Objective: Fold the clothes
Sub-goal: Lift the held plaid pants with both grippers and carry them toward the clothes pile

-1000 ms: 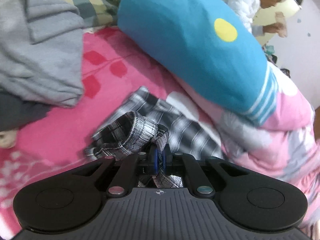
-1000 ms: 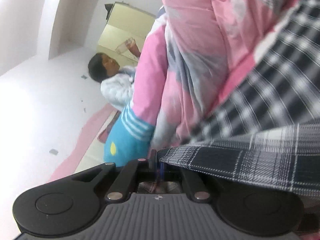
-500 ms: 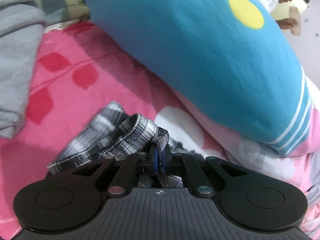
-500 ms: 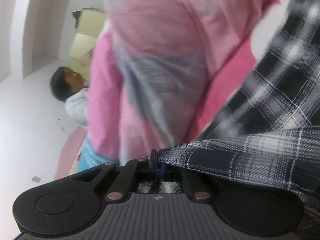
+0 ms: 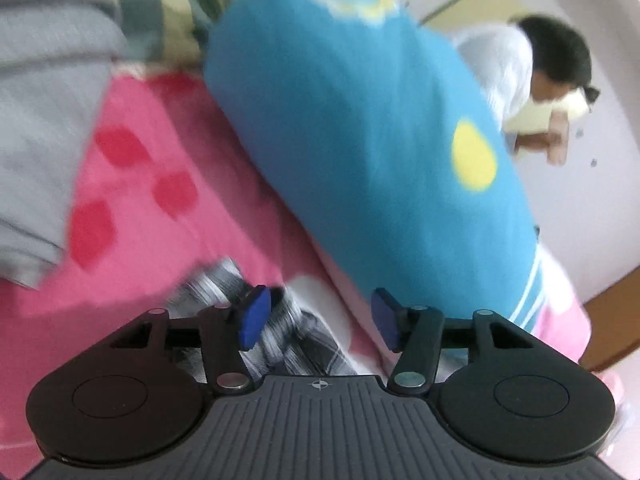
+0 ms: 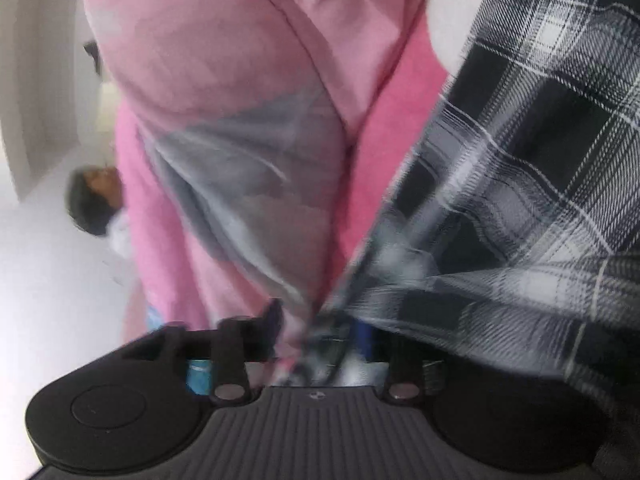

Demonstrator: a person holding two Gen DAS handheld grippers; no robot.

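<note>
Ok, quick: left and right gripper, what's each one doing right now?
Left gripper: open, jaws just opened; plaid garment lies between them, released.
Right gripper: open, jaws just opened; the plaid garment drapes across them, no longer pinched.

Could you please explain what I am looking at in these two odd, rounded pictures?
Each picture comes from a wide-angle camera fixed on a hand-held claw; a person holds one in each hand to fold clothes on a bed. The left view shows the left claw, its blue pads apart, having just opened, over a checked garment on the pink bedsheet. Beside it lie a blue pillow and grey clothing. The right view shows the right claw, which has also just been opening; the checked cloth drapes over it, in front of a pink quilt. Another person is behind.
</note>
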